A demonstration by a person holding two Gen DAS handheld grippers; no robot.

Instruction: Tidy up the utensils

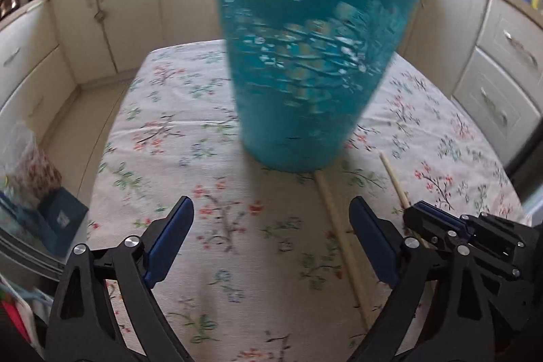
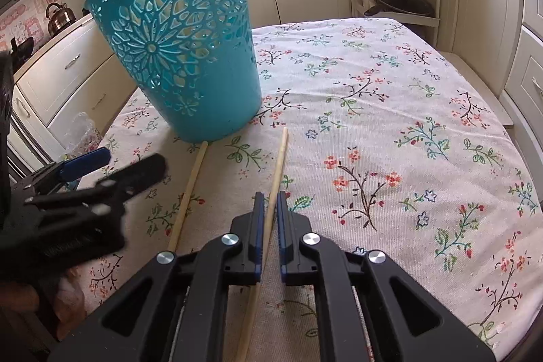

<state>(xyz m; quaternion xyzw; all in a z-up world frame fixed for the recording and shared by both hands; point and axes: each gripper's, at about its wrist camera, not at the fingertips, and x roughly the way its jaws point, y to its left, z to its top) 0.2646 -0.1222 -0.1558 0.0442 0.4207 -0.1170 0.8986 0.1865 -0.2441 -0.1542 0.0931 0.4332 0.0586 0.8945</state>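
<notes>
A teal plastic basket with cut-out flower patterns [image 1: 312,56] [image 2: 180,50] stands on the floral tablecloth, its base lifted at one side and resting on a chopstick. Two wooden chopsticks lie in front of it. The left chopstick [image 1: 339,236] [image 2: 190,192] runs under the basket's edge. My right gripper [image 2: 270,202] [image 1: 424,212] is shut on the right chopstick [image 2: 278,165] [image 1: 393,178]. My left gripper [image 1: 271,209] [image 2: 112,162] is open and empty, a short way in front of the basket, with the left chopstick passing by its right finger.
The floral tablecloth [image 2: 407,124] covers the whole table. Cream kitchen cabinets [image 1: 101,22] surround it. A plastic bag and a blue box [image 1: 61,216] sit off the table's left edge. A kettle [image 2: 61,17] stands on the counter.
</notes>
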